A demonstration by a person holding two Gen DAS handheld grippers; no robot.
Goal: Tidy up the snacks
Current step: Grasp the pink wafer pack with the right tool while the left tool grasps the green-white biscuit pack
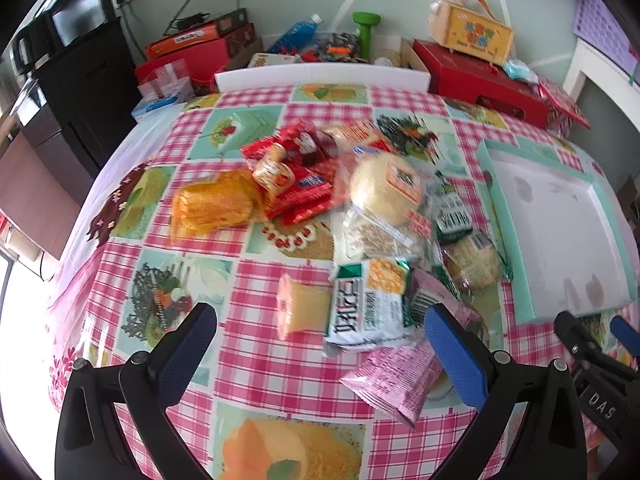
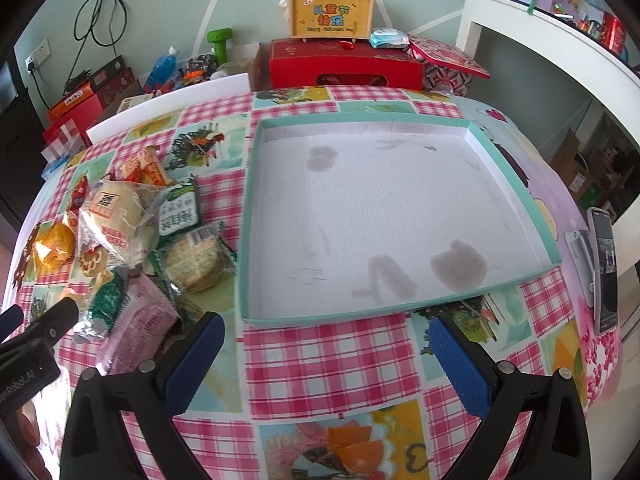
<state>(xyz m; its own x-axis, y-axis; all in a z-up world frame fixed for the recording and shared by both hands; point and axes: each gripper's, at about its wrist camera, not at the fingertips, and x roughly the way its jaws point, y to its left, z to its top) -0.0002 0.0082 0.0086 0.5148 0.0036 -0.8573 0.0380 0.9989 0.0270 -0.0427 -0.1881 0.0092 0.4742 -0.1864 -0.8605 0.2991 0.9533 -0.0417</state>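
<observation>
A heap of wrapped snacks lies on the checked tablecloth: an orange pack [image 1: 212,204], red packs [image 1: 304,184], a round bun in clear wrap [image 1: 384,188], a green-white cracker pack [image 1: 368,304], a yellow wafer [image 1: 304,308] and a pink pack [image 1: 396,380]. A shallow teal-rimmed tray [image 2: 360,212] with a white floor lies to the right, with nothing in it. My left gripper [image 1: 320,344] is open above the near snacks. My right gripper [image 2: 326,356] is open and empty in front of the tray's near rim. The bun [image 2: 116,208] and pink pack [image 2: 136,328] also show in the right wrist view.
Red gift boxes [image 2: 344,64], a yellow case [image 2: 330,14], a green dumbbell [image 2: 220,40], a blue bottle [image 2: 162,66] and a white board [image 1: 320,76] crowd the table's far edge. A phone [image 2: 604,268] lies at the right edge. A black cabinet [image 1: 80,80] stands left.
</observation>
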